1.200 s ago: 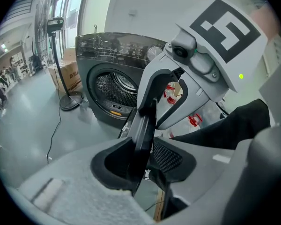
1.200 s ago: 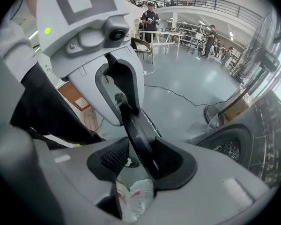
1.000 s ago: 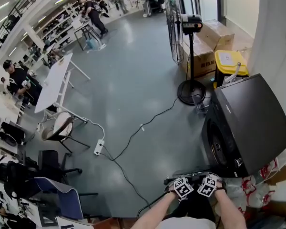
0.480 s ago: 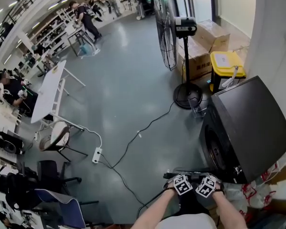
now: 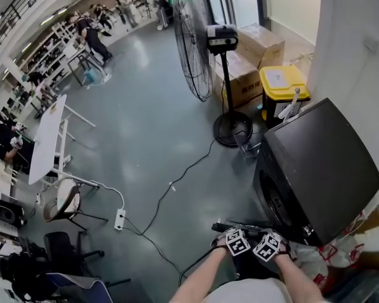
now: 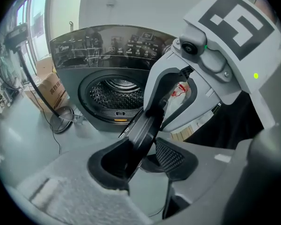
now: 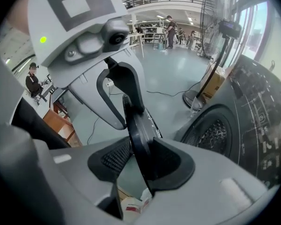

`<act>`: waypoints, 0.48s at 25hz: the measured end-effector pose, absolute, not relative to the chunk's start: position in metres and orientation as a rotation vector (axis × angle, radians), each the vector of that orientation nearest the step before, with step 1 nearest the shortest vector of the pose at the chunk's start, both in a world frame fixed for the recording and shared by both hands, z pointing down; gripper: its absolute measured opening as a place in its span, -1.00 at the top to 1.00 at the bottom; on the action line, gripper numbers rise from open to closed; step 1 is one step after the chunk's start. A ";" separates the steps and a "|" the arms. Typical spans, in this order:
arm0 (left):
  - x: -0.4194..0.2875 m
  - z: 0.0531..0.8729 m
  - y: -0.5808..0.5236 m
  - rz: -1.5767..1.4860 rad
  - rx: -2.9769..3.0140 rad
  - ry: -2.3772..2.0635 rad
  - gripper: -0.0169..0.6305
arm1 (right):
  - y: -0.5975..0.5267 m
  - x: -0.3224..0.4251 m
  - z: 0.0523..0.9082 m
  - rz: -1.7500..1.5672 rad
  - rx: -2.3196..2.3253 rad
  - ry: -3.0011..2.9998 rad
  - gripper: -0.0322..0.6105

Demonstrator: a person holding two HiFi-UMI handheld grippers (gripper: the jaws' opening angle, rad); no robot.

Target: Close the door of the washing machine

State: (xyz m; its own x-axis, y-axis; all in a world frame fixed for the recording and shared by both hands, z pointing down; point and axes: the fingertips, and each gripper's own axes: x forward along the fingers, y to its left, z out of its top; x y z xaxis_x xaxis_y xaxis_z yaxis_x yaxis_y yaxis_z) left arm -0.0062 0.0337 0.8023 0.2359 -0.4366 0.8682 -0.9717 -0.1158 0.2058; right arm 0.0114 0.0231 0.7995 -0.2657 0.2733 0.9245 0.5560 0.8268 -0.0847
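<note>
Door [image 5: 240, 225] swung open in front of the washing machine [image 5: 322, 163], on a grey floor [image 5: 158, 125] (busy workshop beyond it).
The left gripper [image 6: 145, 158] has just been opening its jaws, which loosely straddle the door's edge; the right gripper [image 7: 140, 161] clamps it. Only the left gripper view shows the drum [image 6: 119, 95].

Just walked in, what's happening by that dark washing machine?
A person holds a gripper in each hand at the washing machine, whose door stands open. Both grippers straddle the door's rim. The right gripper is clamped on it; the left gripper has just been opening its jaws, with the rim between them but one pad clear. The drum mouth is uncovered, so the door is not yet closed.
</note>
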 end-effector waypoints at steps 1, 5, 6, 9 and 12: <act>-0.010 0.803 0.030 0.837 1.701 -1.310 0.41 | 0.019 0.007 0.799 -0.301 -0.611 -1.866 0.43; -0.022 0.804 0.019 0.876 1.730 -1.252 0.41 | 0.003 -0.003 0.801 -0.283 -0.577 -1.843 0.43; -0.023 0.803 0.017 0.886 1.736 -1.235 0.41 | 0.003 -0.003 0.800 -0.271 -0.581 -1.837 0.43; -0.026 0.801 0.012 0.900 1.760 -1.197 0.41 | 0.001 -0.007 0.797 -0.246 -0.581 -1.838 0.43; -0.036 0.802 0.003 0.913 1.785 -1.184 0.41 | -0.011 -0.018 0.796 -0.247 -0.544 -1.850 0.43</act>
State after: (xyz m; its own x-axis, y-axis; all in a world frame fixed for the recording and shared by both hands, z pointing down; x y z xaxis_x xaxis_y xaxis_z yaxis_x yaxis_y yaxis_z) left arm -0.0360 0.0033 0.8019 0.3046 -0.3727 0.8765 -0.9424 -0.2515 0.2206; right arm -0.0185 -0.0113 0.7956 -0.2576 0.2450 0.9347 0.4818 0.8711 -0.0955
